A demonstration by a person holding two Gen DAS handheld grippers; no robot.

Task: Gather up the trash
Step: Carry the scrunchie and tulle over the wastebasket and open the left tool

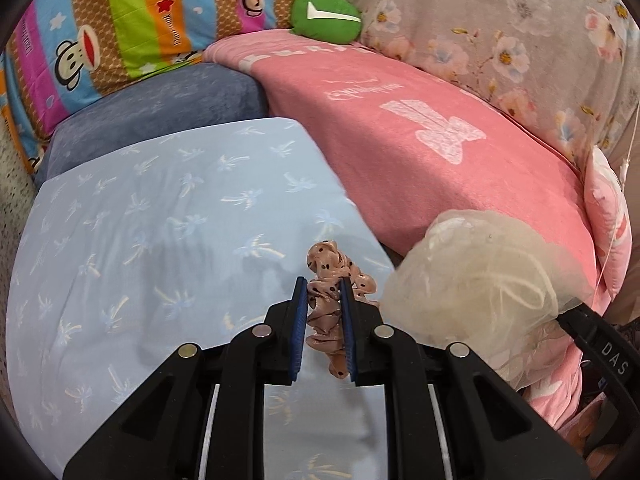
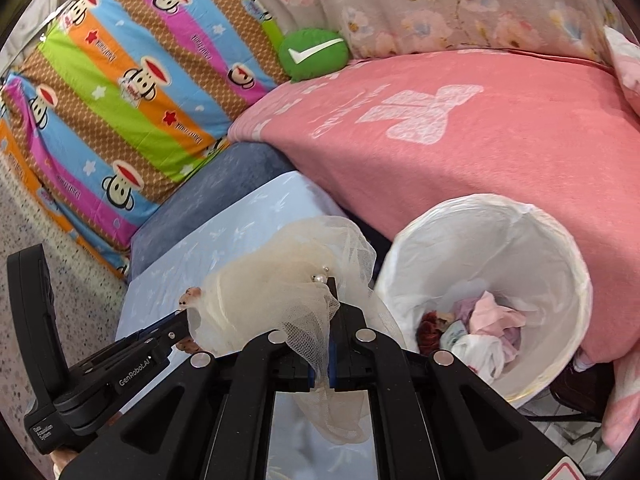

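The left tool (image 1: 324, 292) is reaching forward and level over the pale blue pillow (image 1: 160, 216), its blue-padded jaws pinching a pink scrunchie (image 1: 330, 280). The right tool (image 2: 330, 320) is angling in from the 5 o'clock edge of the left wrist view, with its jaws closed tight on a bunch of cream tulle (image 2: 272, 300); in its own view the left tool is crossing in from 8 o'clock, just beside it.

The pink blanket (image 2: 460, 152) is filling the 3 o'clock half of the right wrist view, fuzzy and thick, with a white woven figure on it. At 10 o'clock the striped pillow (image 2: 120, 92) is showing smooth cotton bands of bright colour with cartoon monkey faces. A floral grey cover (image 2: 460, 0) is draping soft and rumpled at 12 o'clock. The pale blue pillow is lying flat and smooth, printed with faint palm trees, partly over a dark blue cushion (image 1: 160, 120) of coarser, velvety cloth.

The trash bin (image 2: 576, 280) is standing at 4 o'clock, round, lined with a thin white plastic bag and holding crumpled cloth and wrappers. The tulle is sheer, stiff netting, puffed into a ball, with small pearls on it. A round green plush (image 1: 326, 16) is sitting at 12 o'clock, bearing a white tick. The scrunchie is glossy, gathered satin with black dots, hanging between the pads.
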